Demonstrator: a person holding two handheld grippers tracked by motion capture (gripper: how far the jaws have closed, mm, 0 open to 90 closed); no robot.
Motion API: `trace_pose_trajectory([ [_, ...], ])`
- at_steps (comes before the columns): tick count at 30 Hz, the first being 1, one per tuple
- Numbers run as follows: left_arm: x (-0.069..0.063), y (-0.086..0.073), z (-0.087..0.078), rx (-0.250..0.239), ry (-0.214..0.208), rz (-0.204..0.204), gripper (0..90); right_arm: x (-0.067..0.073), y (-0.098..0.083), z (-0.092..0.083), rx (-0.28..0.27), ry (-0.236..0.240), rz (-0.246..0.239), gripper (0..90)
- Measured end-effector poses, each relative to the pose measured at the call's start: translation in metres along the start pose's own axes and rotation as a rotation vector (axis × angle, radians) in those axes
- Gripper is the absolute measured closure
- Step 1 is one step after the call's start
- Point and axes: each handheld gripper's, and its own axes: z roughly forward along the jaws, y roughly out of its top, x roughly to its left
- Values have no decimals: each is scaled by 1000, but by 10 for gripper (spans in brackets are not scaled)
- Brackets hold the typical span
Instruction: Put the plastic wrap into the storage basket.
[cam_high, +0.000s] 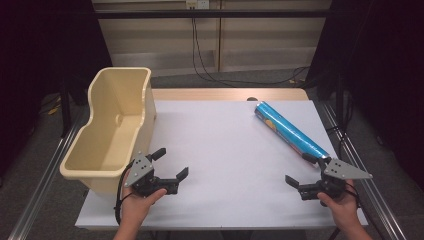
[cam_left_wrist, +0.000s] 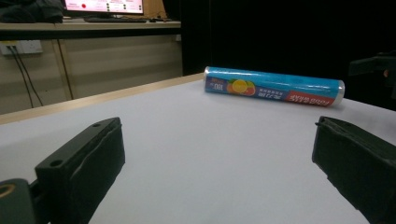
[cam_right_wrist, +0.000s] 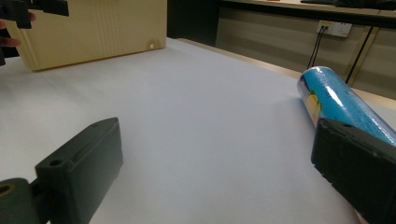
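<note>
A blue foil-wrapped tube (cam_high: 289, 130) printed with orange fruit lies flat on the white table (cam_high: 225, 150), slanting from back centre to the right edge. In the left gripper view the tube (cam_left_wrist: 273, 87) lies far ahead. My right gripper (cam_high: 301, 170) rests open near the front right, one jaw close beside the tube's near end (cam_right_wrist: 343, 105), nothing between its jaws. Over at the front left, my left gripper (cam_high: 170, 163) stands open and empty beside the cream plastic bin (cam_high: 112, 127).
The cream bin (cam_right_wrist: 93, 30) sits on the table's left edge, open at the top, nothing visible inside. A wooden strip borders the table's far edge. Metal rails run along both sides. Cables hang at the back wall.
</note>
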Motion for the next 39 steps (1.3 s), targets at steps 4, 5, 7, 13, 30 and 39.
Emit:
trace_pose_trajectory([
  [4,-1,0,1,3,-8,-1,23,-1,2,1,13,-18,1,18],
  [5,-1,0,2,7,-9,1,23,-3,6,3,27,-39,-3,18],
  [7,-1,0,3,13,-13,2,23,-8,12,7,41,-50,26,25],
  [13,0,0,5,9,-22,-7,23,-29,17,30,195,-122,20,25],
  [30,-1,-2,8,16,-46,-12,23,-91,48,72,324,-175,82,31],
  [39,-2,-2,8,22,-47,-11,24,-111,44,87,416,-200,142,82],
])
